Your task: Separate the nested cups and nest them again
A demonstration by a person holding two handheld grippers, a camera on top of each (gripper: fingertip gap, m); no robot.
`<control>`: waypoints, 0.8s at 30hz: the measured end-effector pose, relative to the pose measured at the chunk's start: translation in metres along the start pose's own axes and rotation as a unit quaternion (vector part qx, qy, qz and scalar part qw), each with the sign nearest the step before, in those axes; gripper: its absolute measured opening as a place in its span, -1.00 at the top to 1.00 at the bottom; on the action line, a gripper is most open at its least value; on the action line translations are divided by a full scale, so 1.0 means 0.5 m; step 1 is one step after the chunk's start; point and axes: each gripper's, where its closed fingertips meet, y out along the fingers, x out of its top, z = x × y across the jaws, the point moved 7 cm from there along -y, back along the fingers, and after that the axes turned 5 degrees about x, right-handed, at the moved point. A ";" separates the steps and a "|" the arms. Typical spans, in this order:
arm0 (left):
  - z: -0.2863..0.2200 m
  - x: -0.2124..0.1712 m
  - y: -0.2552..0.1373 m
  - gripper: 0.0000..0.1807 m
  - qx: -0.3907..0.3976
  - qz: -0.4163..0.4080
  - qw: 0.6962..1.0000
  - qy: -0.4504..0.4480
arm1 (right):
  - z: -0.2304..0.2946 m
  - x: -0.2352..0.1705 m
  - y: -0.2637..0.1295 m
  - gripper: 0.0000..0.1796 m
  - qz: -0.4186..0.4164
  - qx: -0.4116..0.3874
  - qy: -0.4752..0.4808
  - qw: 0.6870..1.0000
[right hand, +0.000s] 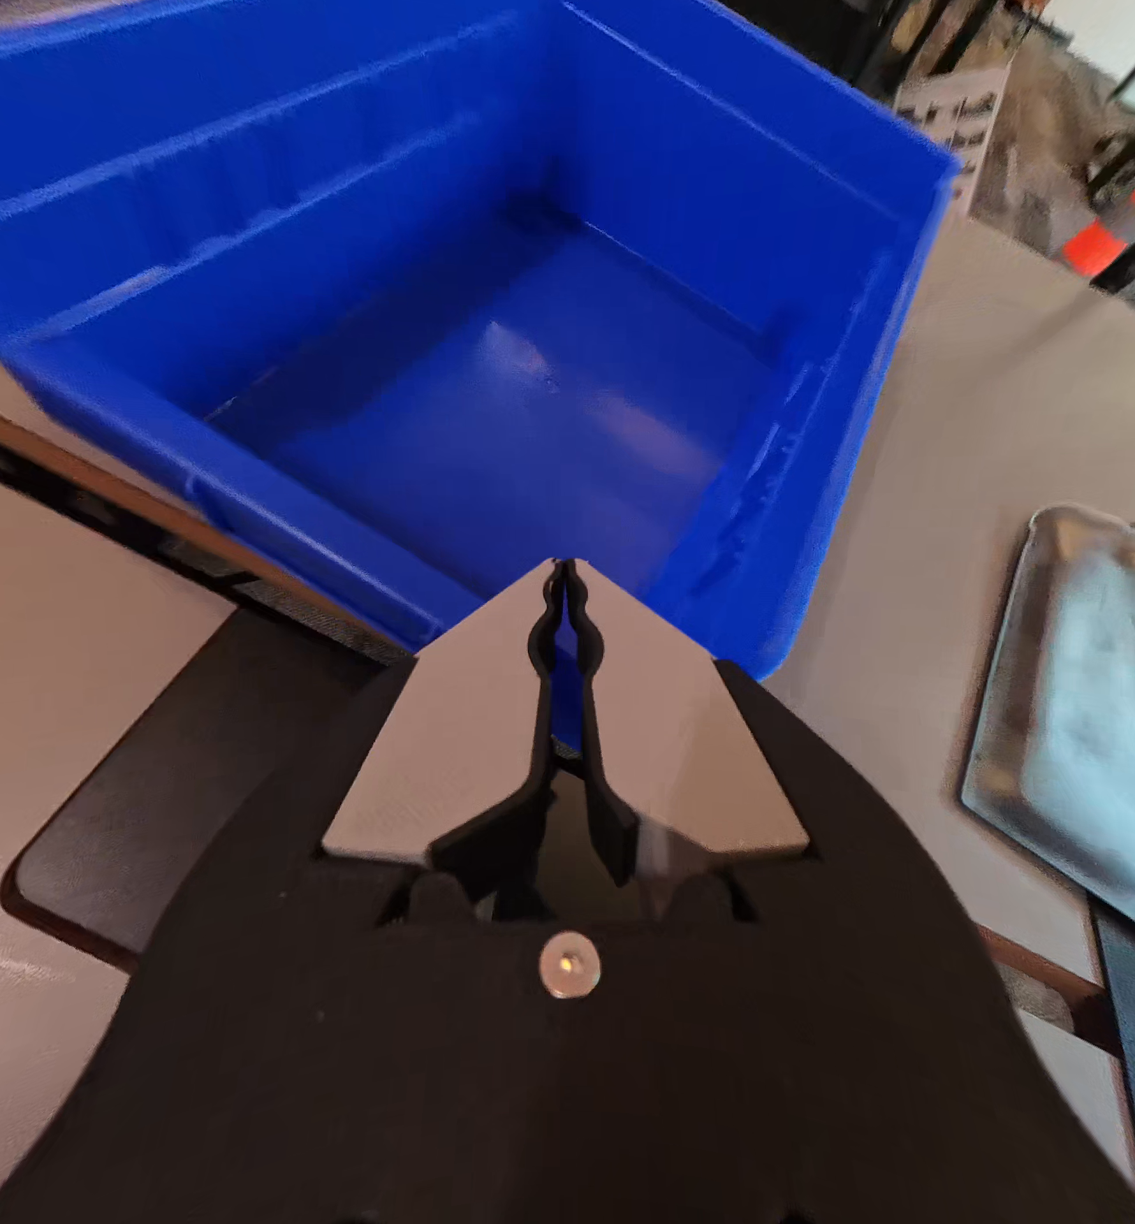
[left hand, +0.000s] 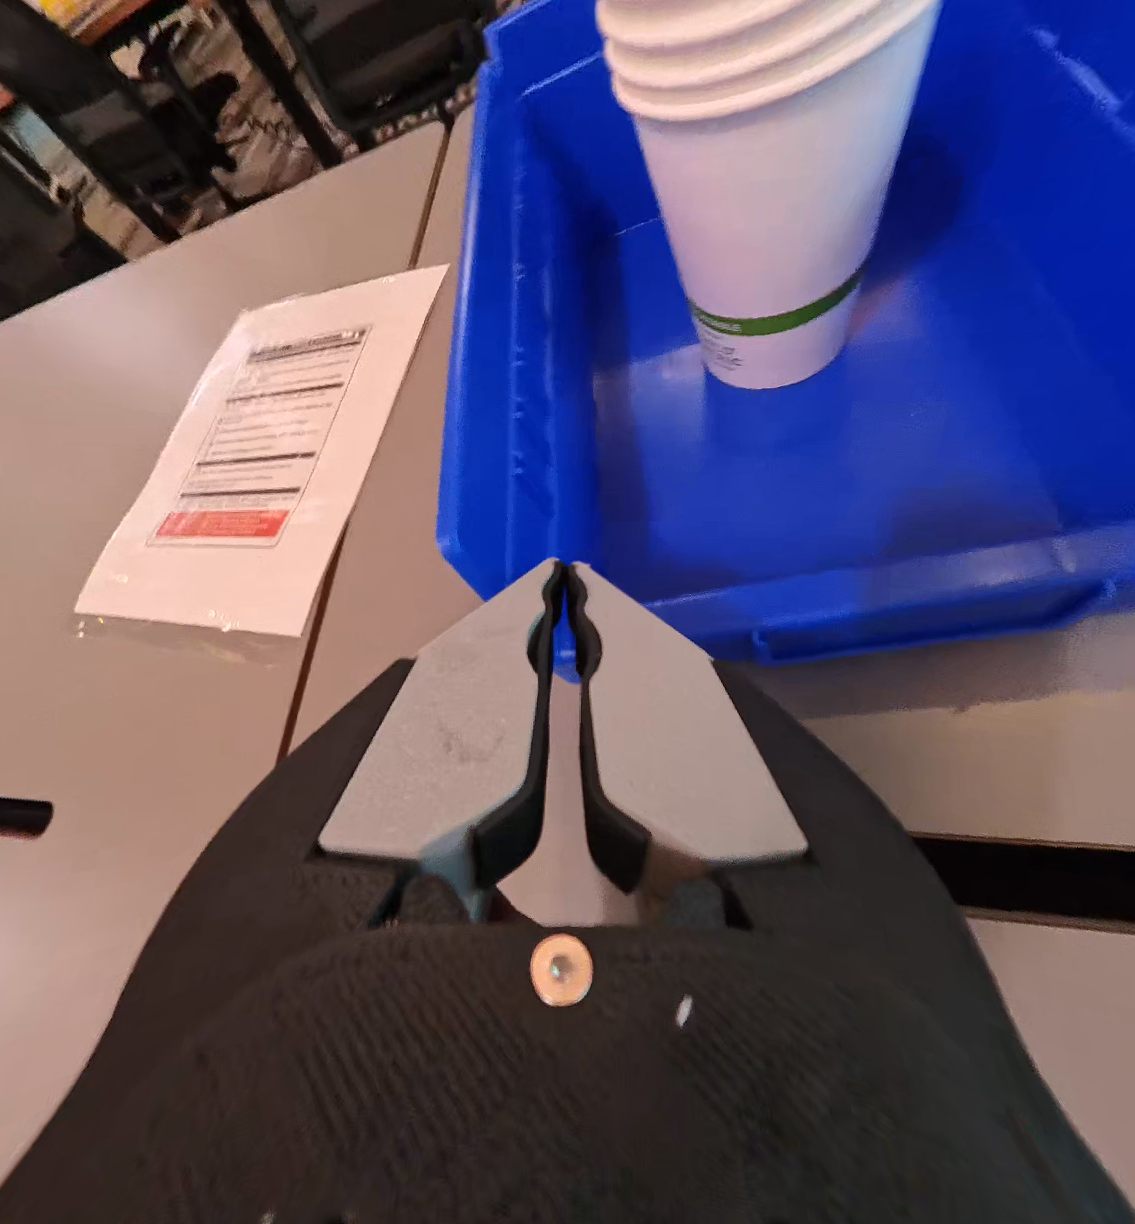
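A stack of nested white paper cups (left hand: 760, 199) with a green band near the base stands upright inside a blue plastic bin (left hand: 532, 371), in the far part of it. My left gripper (left hand: 563, 568) is shut with nothing between its pads, just before the bin's near left corner. My right gripper (right hand: 563, 564) is shut with nothing between its pads, above the near rim of the blue bin (right hand: 300, 523); the part of the bin in the right wrist view holds no cups.
A laminated white sheet (left hand: 253, 463) lies on the grey table (left hand: 88, 695) left of the bin. A metal tray (right hand: 1009, 695) with a pale blue cloth (right hand: 1108, 715) sits right of the bin. A dark gap (left hand: 1048, 881) runs between table tops. My hands' fingertips stand some 60 centimeters from each other.
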 end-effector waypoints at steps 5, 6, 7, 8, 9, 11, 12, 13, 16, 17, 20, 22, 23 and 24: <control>0.003 0.026 -0.058 0.83 -0.101 -0.052 0.992 -0.052 | -0.004 0.032 -0.022 1.00 -0.052 0.026 0.016 0.998; -0.015 0.034 -0.076 0.74 -0.147 -0.067 0.985 -0.058 | 0.006 0.039 -0.023 1.00 -0.062 0.042 0.017 0.997; -0.035 0.042 -0.094 0.60 -0.195 -0.075 0.976 -0.065 | 0.018 0.046 -0.023 1.00 -0.072 0.061 0.022 0.995; -0.055 0.047 -0.109 0.50 -0.237 -0.075 0.966 -0.068 | 0.030 0.053 -0.022 1.00 -0.084 0.081 0.028 0.993; -0.075 0.051 -0.121 0.46 -0.265 -0.072 0.959 -0.065 | 0.041 0.061 -0.021 1.00 -0.095 0.099 0.035 0.990; -0.106 0.058 -0.137 0.44 -0.276 -0.079 0.957 -0.051 | 0.057 0.076 -0.018 1.00 -0.116 0.117 0.047 0.985; -0.122 0.060 -0.142 0.45 -0.274 -0.084 0.957 -0.037 | 0.066 0.083 -0.015 1.00 -0.127 0.125 0.052 0.983; -0.139 0.061 -0.145 0.44 -0.271 -0.085 0.959 -0.021 | 0.077 0.090 -0.011 0.88 -0.136 0.136 0.058 0.980; -0.176 0.063 -0.141 0.44 -0.249 -0.089 0.964 0.010 | 0.119 0.098 0.011 0.84 -0.134 0.171 0.067 0.974; -0.182 0.066 -0.138 0.45 -0.241 -0.093 0.966 0.013 | 0.134 0.098 0.016 0.84 -0.132 0.180 0.064 0.973; -0.174 0.079 -0.125 0.56 -0.209 -0.104 0.972 -0.004 | 0.183 0.105 0.003 1.00 -0.163 0.209 0.035 0.964; -0.166 0.088 -0.112 0.60 -0.201 -0.096 0.975 -0.010 | 0.220 0.105 -0.007 1.00 -0.163 0.243 0.007 0.956; -0.164 0.092 -0.103 0.61 -0.195 -0.088 0.977 -0.006 | 0.237 0.103 -0.008 1.00 -0.154 0.260 -0.004 0.953; -0.163 0.096 -0.092 0.64 -0.186 -0.080 0.979 0.000 | 0.254 0.100 -0.006 1.00 -0.141 0.275 -0.017 0.951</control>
